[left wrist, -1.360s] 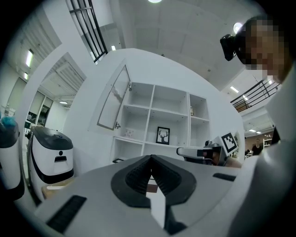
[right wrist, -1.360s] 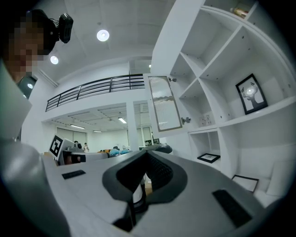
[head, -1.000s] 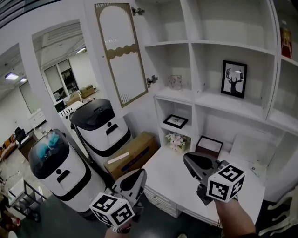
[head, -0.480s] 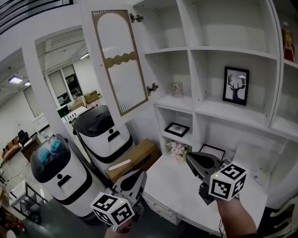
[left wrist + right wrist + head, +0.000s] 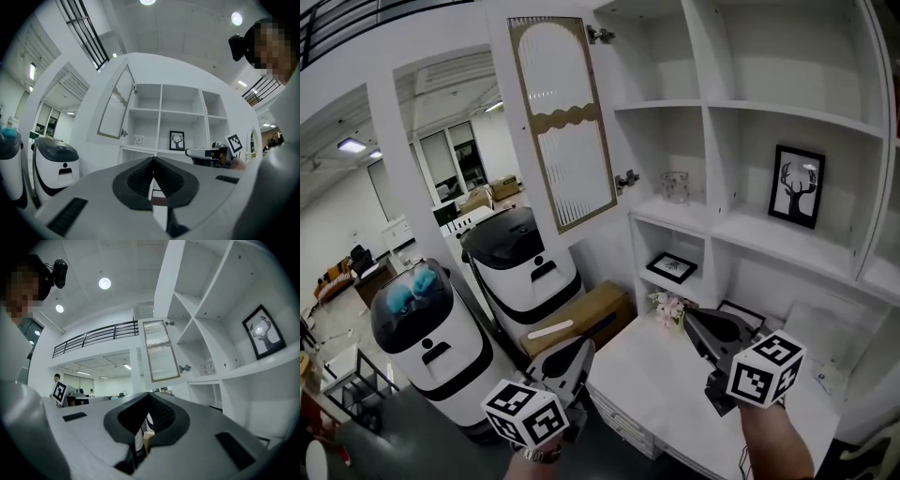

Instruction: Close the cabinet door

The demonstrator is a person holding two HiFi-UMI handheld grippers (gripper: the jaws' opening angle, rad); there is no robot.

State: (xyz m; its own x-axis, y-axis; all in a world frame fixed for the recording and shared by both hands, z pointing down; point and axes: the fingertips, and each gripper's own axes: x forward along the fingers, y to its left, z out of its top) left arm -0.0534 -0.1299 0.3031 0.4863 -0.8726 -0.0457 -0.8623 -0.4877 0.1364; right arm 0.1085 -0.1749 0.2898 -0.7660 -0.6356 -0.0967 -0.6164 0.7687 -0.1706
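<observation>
The cabinet door (image 5: pixel 562 122) stands swung open to the left of the white shelf unit; it is white with a tan-framed ribbed glass panel and hinges on its right edge. It also shows in the left gripper view as the door (image 5: pixel 115 110) and in the right gripper view as the door (image 5: pixel 161 350). My left gripper (image 5: pixel 579 347) is low in the head view, below the door and well apart from it, shut and empty. My right gripper (image 5: pixel 694 321) hangs over the white desk, also shut with nothing held. Both point roughly level toward the cabinet.
Two white robots with dark tops (image 5: pixel 520 258) (image 5: pixel 422 319) and a cardboard box (image 5: pixel 577 319) stand under the open door. The white desk (image 5: pixel 666 394) lies below the shelves. On the shelves are a deer picture (image 5: pixel 794 186), a glass cup (image 5: pixel 675 187), a small frame (image 5: pixel 671 267) and flowers (image 5: pixel 668 307).
The head view has swung, so the door and shelves sit further right and lower in the picture. Both grippers stay low in the frame with jaws shut; the door has not moved.
</observation>
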